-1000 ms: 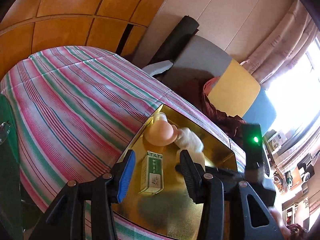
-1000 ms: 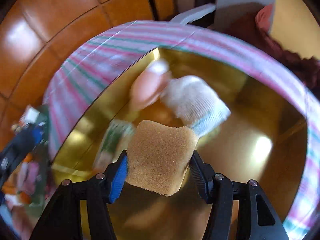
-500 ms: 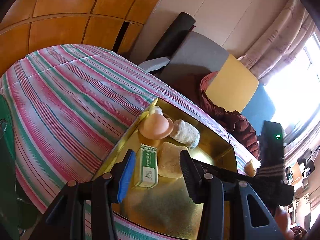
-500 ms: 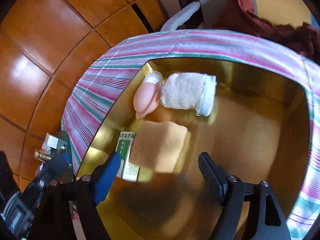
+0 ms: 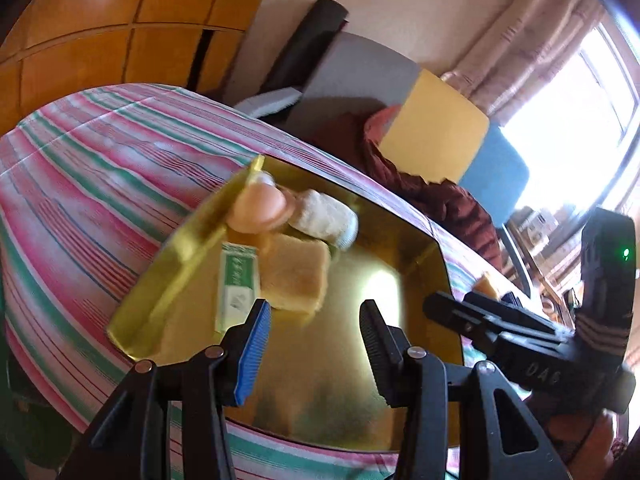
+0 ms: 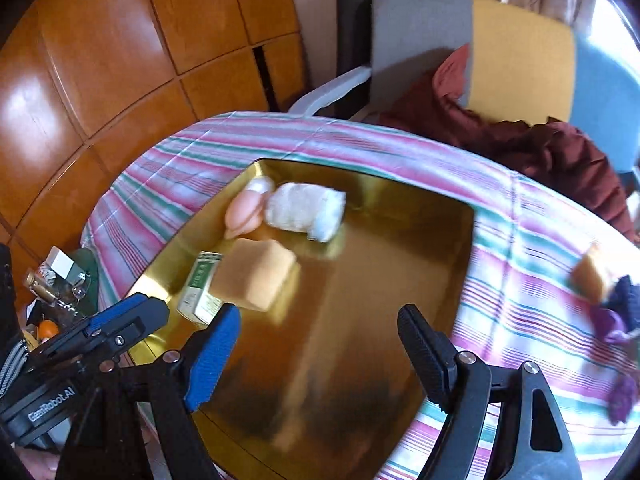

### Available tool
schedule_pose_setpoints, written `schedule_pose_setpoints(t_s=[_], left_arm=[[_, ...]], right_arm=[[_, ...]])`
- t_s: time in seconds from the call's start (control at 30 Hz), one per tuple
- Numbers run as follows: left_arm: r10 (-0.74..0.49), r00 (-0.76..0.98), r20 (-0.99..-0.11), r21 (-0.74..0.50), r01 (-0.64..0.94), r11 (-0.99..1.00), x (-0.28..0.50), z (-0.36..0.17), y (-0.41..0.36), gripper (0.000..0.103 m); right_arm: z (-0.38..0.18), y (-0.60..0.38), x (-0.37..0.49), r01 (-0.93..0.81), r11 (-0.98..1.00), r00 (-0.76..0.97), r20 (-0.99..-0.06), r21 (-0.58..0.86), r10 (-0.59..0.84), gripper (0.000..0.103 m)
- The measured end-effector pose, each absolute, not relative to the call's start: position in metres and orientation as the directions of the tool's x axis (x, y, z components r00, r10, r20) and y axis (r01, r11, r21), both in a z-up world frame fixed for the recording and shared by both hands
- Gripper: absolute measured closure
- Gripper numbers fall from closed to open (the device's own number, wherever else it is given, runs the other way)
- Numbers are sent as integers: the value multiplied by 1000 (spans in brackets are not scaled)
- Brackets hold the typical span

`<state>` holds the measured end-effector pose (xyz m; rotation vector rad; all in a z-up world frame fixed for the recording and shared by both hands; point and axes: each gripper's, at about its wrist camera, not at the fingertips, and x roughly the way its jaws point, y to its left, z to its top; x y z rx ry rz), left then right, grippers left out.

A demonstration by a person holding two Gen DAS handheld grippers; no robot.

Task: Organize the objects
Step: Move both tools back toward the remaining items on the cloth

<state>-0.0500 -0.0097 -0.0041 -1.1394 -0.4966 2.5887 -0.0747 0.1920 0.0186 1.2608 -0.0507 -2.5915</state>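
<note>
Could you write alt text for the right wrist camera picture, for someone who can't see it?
A gold tray on a striped tablecloth holds a tan sponge, a green-and-white box, a rolled white cloth and a peach-coloured item. The right tongs hang open and empty above it; another sponge lies off the tray.

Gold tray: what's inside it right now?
Inside the gold tray: a tan sponge, a green-and-white box beside it, a rolled white cloth and a pink round item. What lies under them is covered. The rest is bare.

Tan sponge (image 6: 254, 272) (flat) in gold tray (image 6: 400, 320)
</note>
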Motion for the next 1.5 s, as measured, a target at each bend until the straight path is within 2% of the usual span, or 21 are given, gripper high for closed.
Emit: schedule_pose_setpoints(t_s=[0.43, 0.63, 0.73, 0.8, 0.97, 1.07, 1.2, 1.3, 1.4, 1.5], left_arm=[[494, -578, -650, -340, -360, -869, -7, 3, 68, 57], [569, -515, -641, -347, -467, -813, 18, 6, 106, 57], [586, -501, -636, -320, -520, -792, 29, 9, 124, 57], [592, -495, -636, -308, -541, -782, 35, 10, 134, 57], [584, -479, -655, -285, -559, -778, 43, 8, 150, 57], [576, -474, -666, -279, -558, -781, 45, 7, 155, 57], [569, -469, -676, -264, -566, -781, 45, 6, 158, 57], [566, -465, -680, -255, -574, -778, 46, 6, 162, 57], [570, -455, -684, -259, -579, -773, 45, 4, 167, 57], [572, -443, -690, -260, -585, -768, 45, 1, 171, 57]], right_arm=[[1, 299, -25, 49, -993, -581, -805, 112, -119, 19], [-16, 372, -1, -81, -989, -543, -837, 127, -63, 19], [-10, 417, 4, -160, -981, -565, -825, 111, -1, 21], [-1, 447, 3, -212, -973, -585, -809, 90, 53, 28], [17, 529, -11, -367, -926, -609, -776, 92, 164, 29], [10, 573, -26, -445, -889, -564, -806, 112, 181, 29], [-16, 602, -37, -511, -843, -504, -853, 169, 135, 30], [-32, 595, -35, -494, -830, -511, -859, 258, 37, 30], [-40, 566, -25, -419, -831, -520, -847, 365, -110, 30], [-40, 524, -12, -297, -869, -520, -831, 395, -199, 30]])
